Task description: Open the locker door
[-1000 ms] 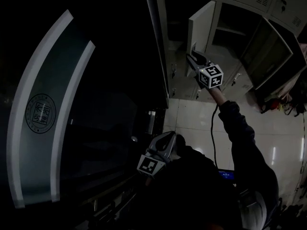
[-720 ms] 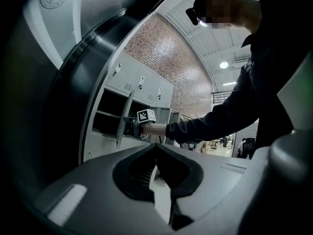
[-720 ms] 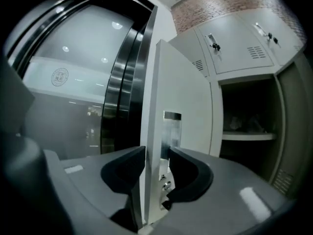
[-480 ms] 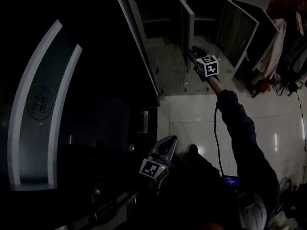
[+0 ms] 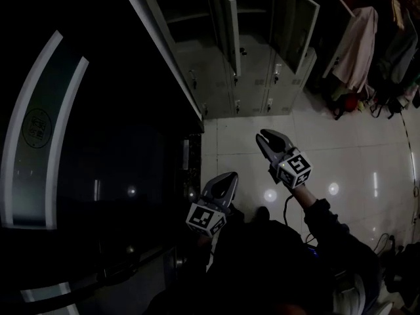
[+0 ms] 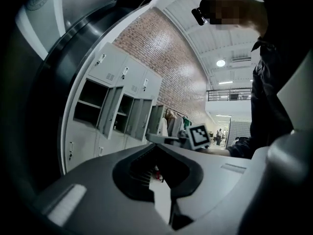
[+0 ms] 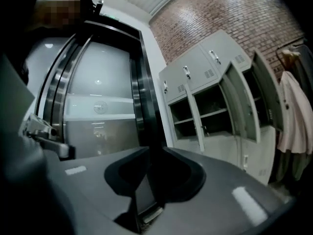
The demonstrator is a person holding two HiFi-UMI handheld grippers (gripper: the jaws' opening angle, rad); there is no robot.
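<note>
**Head view: hand-held grippers low over the floor, locker door swung open well beyond them**

Closest to me is the person's dark sleeve (image 5: 328, 231), with a thin cable (image 5: 287, 209) trailing beside it. The left hand-held gripper (image 5: 228, 176) hangs just ahead of the body. Its own view shows the jaws pressed together at the tips with nothing in them. Slightly further out and to the right, the right hand-held gripper (image 5: 264, 136) is raised over the floor. Its jaws are closing, the tips meet as far as I can see, and nothing is between them.

A dark curved glass wall (image 5: 98, 149) with two pale bands (image 5: 36, 117) fills the whole left side. Its edge runs right up against the bank of grey lockers (image 5: 197, 77).

Between the grippers and the lockers lies a stretch of shiny tiled floor (image 5: 354, 156) catching lamp reflections.

The locker door (image 5: 224, 28) stands swung outward on the upper row, well apart from both grippers. A second open door (image 5: 296, 21) stands to its right. Past that, a pale coat (image 5: 354, 44) hangs against the wall, with something red (image 5: 346, 102) on the floor beneath it.
</note>
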